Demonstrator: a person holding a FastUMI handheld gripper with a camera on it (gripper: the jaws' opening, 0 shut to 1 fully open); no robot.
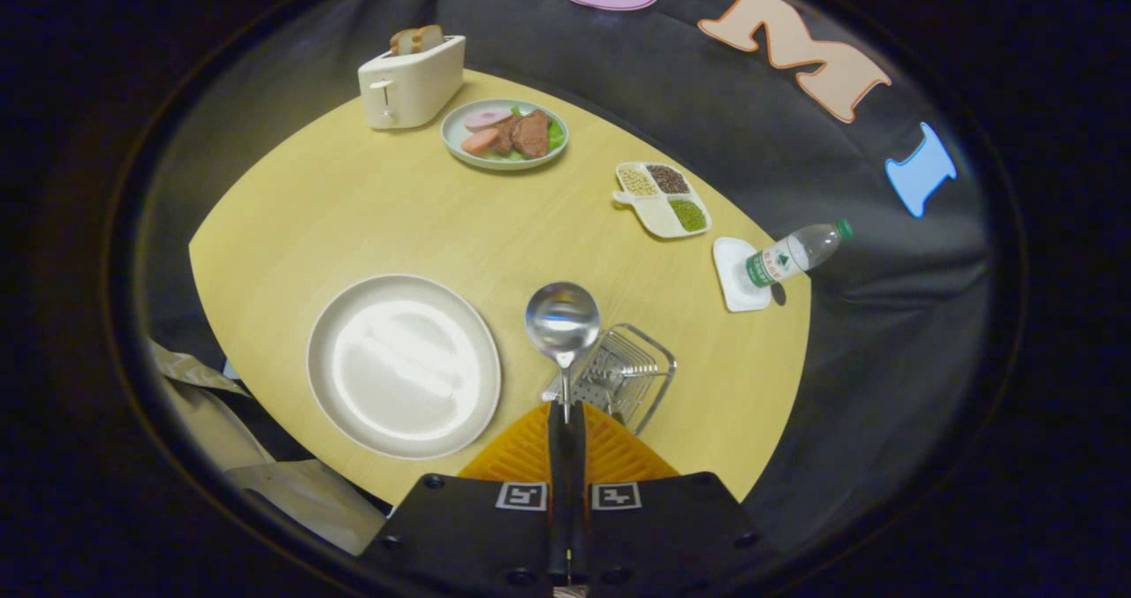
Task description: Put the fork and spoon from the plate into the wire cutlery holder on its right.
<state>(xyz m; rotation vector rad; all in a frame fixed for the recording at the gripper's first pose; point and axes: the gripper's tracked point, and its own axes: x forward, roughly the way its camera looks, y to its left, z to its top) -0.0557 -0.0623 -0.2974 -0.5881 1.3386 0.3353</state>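
My gripper is shut on the handle of a metal spoon, whose bowl sticks out ahead of the fingers, held above the table. Just beyond and right of the fingers stands the wire cutlery holder, with a fork's tines showing at its left side. A round white plate lies bare on the yellow table, to the left of the holder and the spoon.
Farther back on the table stand a white toaster with bread, a plate of food, a divided dish of beans, and a water bottle on a white coaster. The table's near edge runs beside the fingers.
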